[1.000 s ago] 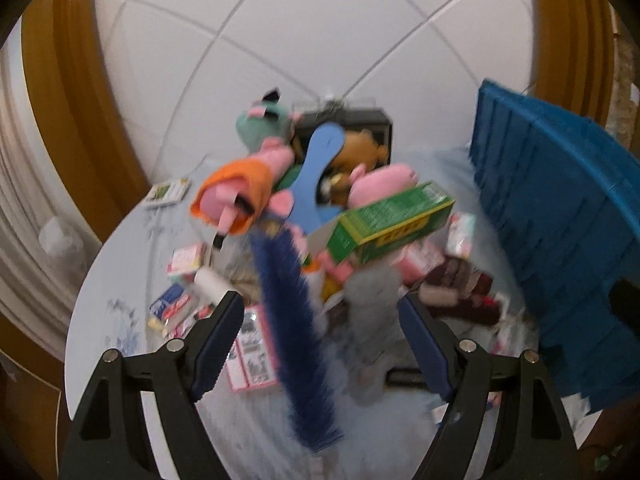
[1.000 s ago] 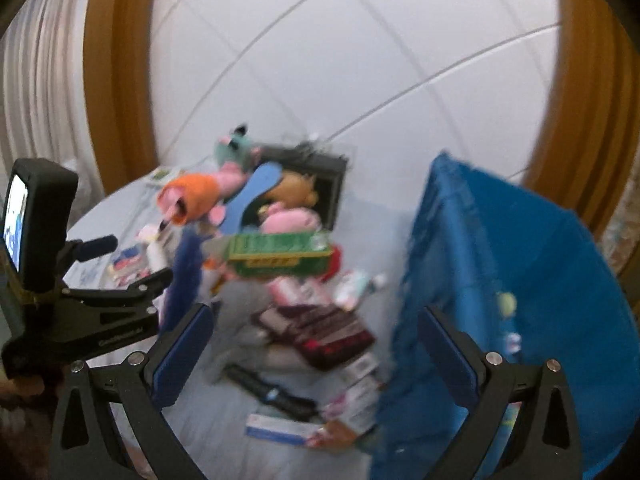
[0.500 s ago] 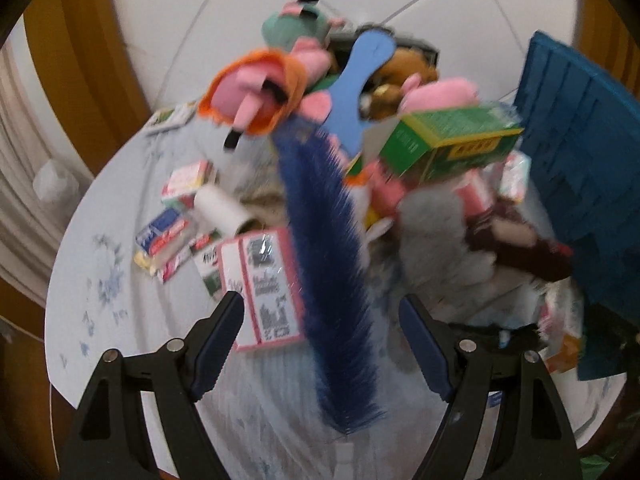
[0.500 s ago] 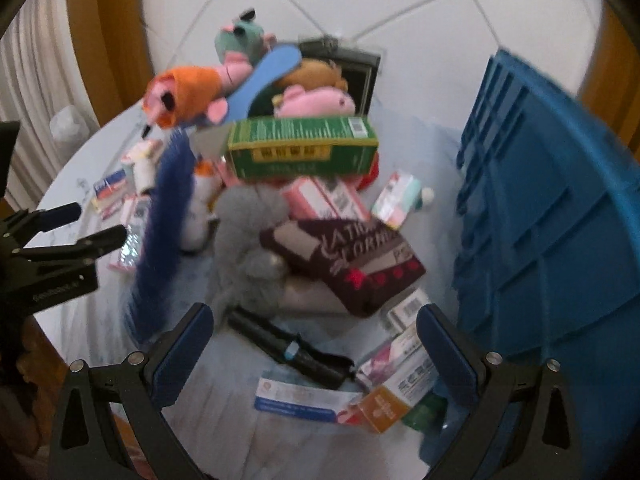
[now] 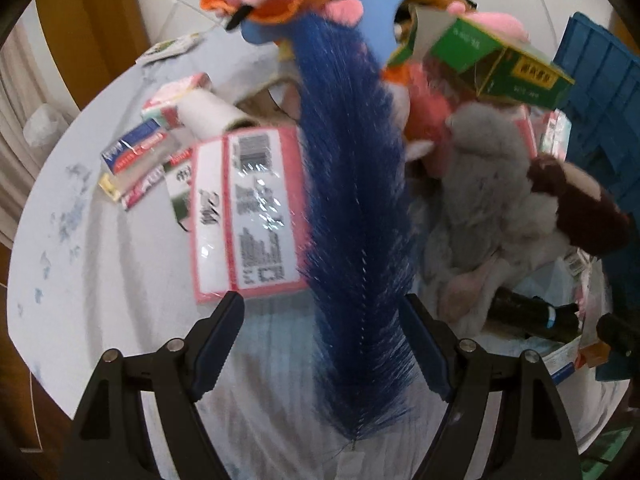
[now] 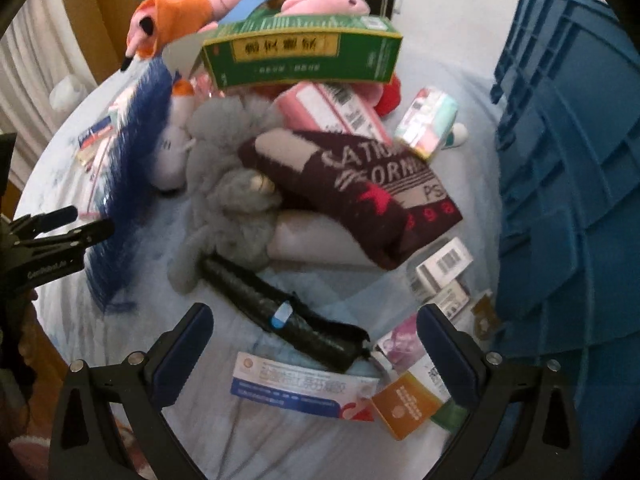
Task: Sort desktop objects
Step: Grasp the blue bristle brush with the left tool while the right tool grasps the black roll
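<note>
A heap of toys, boxes and cloths lies on the pale blue tablecloth [image 6: 132,360]. My left gripper [image 5: 320,320] is open, its jaws on either side of the tip of a long dark blue bristle brush [image 5: 352,220], not pressing it. The brush [image 6: 128,184] also shows in the right wrist view, with the left gripper [image 6: 52,236] beside it. My right gripper [image 6: 314,320] is open above a black tube-shaped object [image 6: 280,308] and a blue and white box [image 6: 296,388]. A grey plush [image 6: 232,184] and a maroon knit cloth [image 6: 360,192] lie just beyond.
A blue crate [image 6: 568,160] stands at the right. A green box [image 6: 300,54] tops the heap, with orange and pink plush toys [image 6: 176,20] behind. A pink packet [image 5: 248,216], small boxes [image 5: 136,152] and a paper roll [image 5: 208,116] lie left of the brush.
Both grippers have come down towards the table and tilted more steeply, so the heap looks much nearer. The brush tip now sits between the left jaws. Both stayed open.
</note>
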Demonstrator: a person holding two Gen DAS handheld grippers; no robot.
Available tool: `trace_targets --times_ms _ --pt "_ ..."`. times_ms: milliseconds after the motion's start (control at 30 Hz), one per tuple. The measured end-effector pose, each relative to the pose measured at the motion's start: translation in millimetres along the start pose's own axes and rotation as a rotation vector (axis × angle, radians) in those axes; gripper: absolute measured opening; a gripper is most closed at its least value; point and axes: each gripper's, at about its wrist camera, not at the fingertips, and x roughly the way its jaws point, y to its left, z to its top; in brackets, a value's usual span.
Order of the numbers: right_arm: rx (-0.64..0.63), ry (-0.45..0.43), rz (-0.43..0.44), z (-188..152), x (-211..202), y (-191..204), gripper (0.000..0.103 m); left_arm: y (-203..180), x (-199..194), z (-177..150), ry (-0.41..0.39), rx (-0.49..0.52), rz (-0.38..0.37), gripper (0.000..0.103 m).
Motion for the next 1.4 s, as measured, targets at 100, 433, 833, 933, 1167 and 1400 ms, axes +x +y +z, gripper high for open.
trace_targets --times_ms 100,433,833,933,1167,1400 --pt "-0.038 0.022 -0.001 -3 11 3 0.103 -6 15 -5 0.026 0.007 -0.005 0.073" --pt "-0.155 0.097 0.029 -11 58 15 0.103 -20 42 -15 0.063 0.037 0.029 0.053" --pt "-0.229 0.141 0.065 -9 94 28 0.067 -26 43 -12 0.045 0.05 0.044 0.022" --pt "-0.242 0.123 0.081 -9 91 29 0.06 -27 39 -11 0.033 0.053 0.046 0.016" --pt "-0.302 0.089 0.093 -11 76 38 0.041 -29 8 -8 -0.032 0.058 0.048 0.014" --pt "-0.35 0.028 0.114 -8 51 46 0.031 -28 -11 -6 -0.073 0.065 0.043 0.014"
